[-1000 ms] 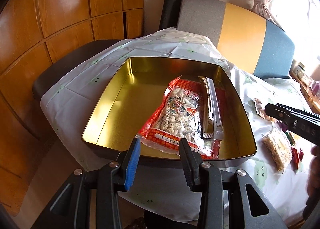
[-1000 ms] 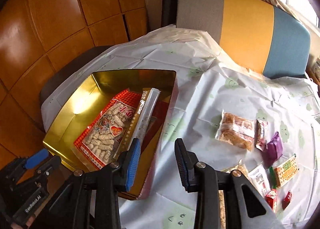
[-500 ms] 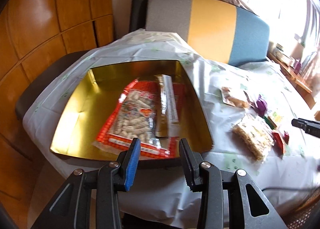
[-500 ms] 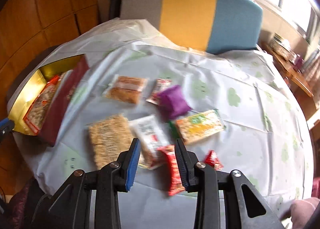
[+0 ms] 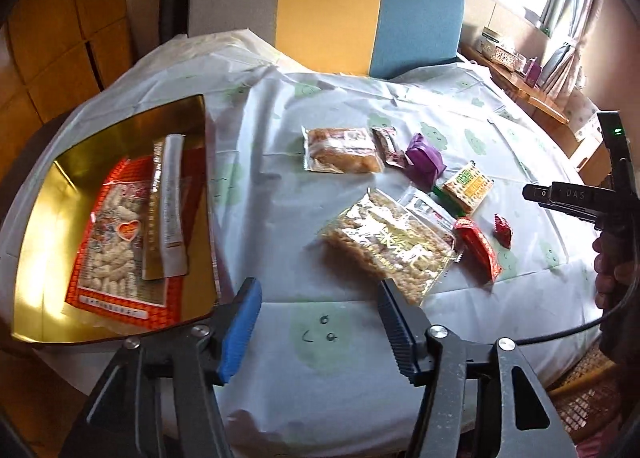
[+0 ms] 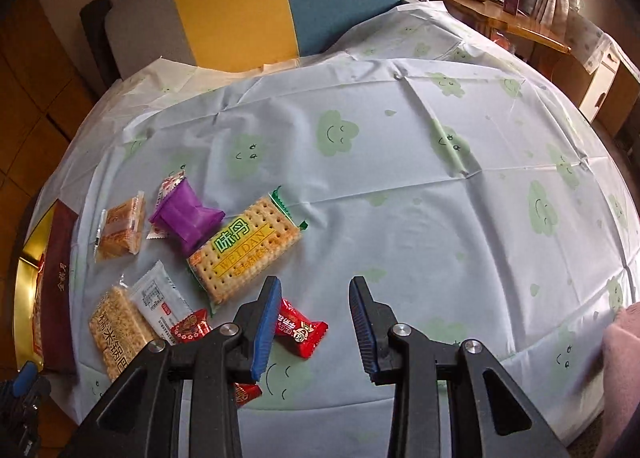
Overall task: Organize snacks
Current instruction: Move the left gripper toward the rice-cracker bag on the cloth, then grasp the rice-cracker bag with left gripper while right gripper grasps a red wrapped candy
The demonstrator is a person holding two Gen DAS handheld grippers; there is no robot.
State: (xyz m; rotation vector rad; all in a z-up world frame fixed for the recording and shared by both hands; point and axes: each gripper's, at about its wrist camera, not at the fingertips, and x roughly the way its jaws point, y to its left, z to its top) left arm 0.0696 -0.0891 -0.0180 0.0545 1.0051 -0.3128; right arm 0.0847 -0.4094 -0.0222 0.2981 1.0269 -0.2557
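Pale cloud-print cloth covers the tabletop (image 5: 256, 186); a striped chair (image 5: 328, 6) stands behind. Snacks (image 6: 244, 246) lie loose beside the gold tin (image 5: 44, 218). Left claw (image 5: 316, 332) has just been widening, empty; right claw (image 6: 314, 332) gapes, empty.

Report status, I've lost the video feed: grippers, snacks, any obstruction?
Left gripper empty, jaws just opening. Right gripper open, empty, above red candy. Two packs in gold tin; the remaining snacks loose on tablecloth. Nothing blocking.
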